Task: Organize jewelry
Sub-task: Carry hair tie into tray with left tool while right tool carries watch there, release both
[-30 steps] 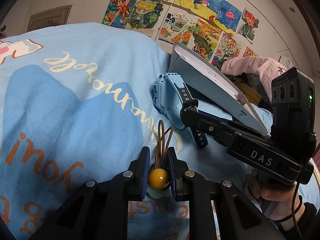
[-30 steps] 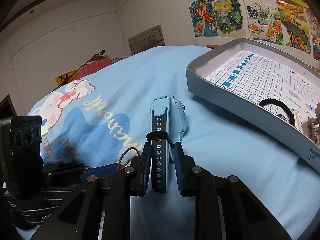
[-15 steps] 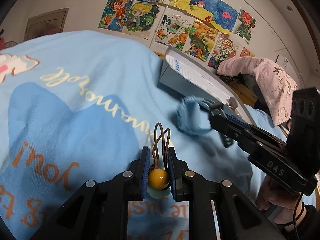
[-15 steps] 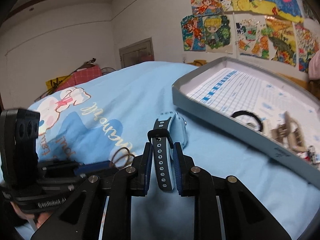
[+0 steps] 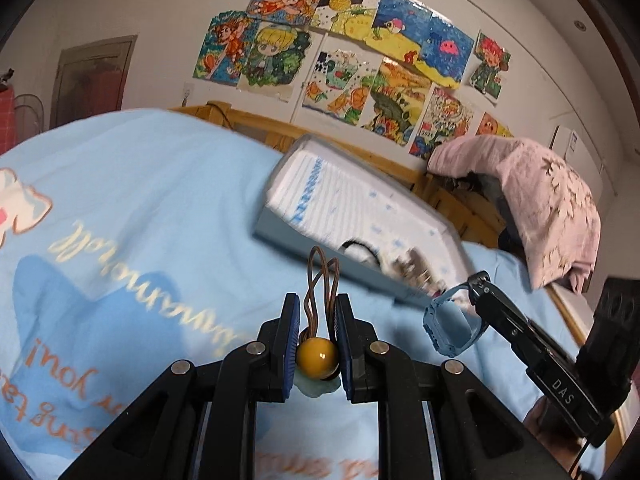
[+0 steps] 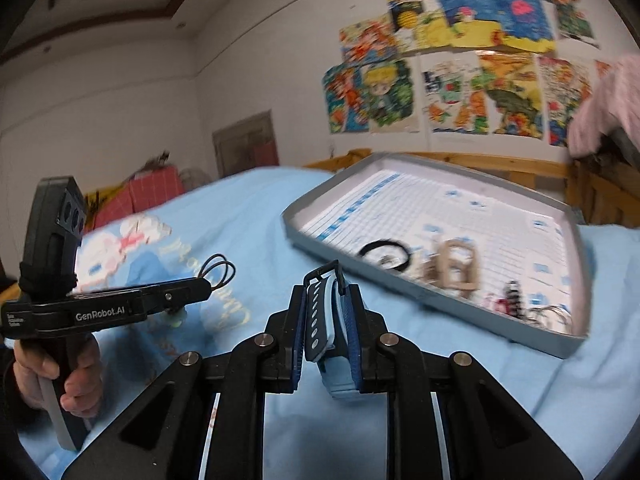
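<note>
Left wrist view: the left gripper (image 5: pixel 318 344) is seen clamped narrowly on a brown elastic hair tie with an amber bead (image 5: pixel 318 354), the bead sitting between the blue pads and the loops standing up in front of them. A second ago this tie was held low over the light-blue printed bedspread (image 5: pixel 132 216); it has since been lifted clear, and the shallow grey cardboard tray lined with squared blue-and-white paper (image 5: pixel 296 236) now lies ahead of the loops rather than off to one side.

In the right wrist view the right gripper (image 6: pixel 326 340) is closed on a light-blue children's watch with a perforated strap (image 6: pixel 322 320). The watch was lying on the bedspread just beside the tray's near wall a second ago; it has been raised off the cloth and carried toward the tray's near corner, with the grip unchanged. In the left view the same watch (image 5: pixel 452 330) hangs just short of that corner.

Inside the tray a black hair band (image 6: pixel 384 252), a beige clasp-like piece (image 6: pixel 456 266) and some small blurred trinkets are already gathered near the near wall.

Both pickups are judged complete and the carry to be under way. What remains is judged to be bringing each piece over the tray wall and letting it go on free paper beside the items already there.
</note>
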A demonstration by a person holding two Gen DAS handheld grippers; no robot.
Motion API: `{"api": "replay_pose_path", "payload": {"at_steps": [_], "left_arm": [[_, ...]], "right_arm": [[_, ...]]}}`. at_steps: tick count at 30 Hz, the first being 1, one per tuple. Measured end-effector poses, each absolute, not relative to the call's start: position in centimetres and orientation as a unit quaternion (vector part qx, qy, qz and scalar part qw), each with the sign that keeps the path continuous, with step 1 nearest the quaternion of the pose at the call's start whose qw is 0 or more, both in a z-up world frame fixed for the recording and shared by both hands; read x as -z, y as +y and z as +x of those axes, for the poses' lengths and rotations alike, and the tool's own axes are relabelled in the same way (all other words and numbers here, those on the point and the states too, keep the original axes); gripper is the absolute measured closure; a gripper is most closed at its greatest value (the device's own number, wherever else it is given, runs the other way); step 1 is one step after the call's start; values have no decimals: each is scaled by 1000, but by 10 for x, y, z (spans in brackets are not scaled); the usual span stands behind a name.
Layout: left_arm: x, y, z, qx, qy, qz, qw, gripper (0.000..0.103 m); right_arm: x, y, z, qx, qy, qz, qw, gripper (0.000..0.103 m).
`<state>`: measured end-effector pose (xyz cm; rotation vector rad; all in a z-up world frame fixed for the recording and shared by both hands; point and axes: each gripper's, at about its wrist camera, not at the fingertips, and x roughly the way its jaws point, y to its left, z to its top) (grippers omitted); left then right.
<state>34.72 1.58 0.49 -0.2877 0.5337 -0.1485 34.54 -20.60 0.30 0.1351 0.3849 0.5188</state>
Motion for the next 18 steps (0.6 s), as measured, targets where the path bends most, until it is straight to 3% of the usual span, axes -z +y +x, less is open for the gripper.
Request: {"api": "replay_pose_path", "payload": {"at_steps": [10, 18], "left_arm": [[-25, -43, 420, 80, 262, -132, 953, 86], [-3, -69, 481, 77, 271, -99, 954, 86]], "right_arm": [[-6, -284, 374, -187, 97, 147, 966, 86], [24, -316, 421, -139, 79, 185, 970, 86]]}}
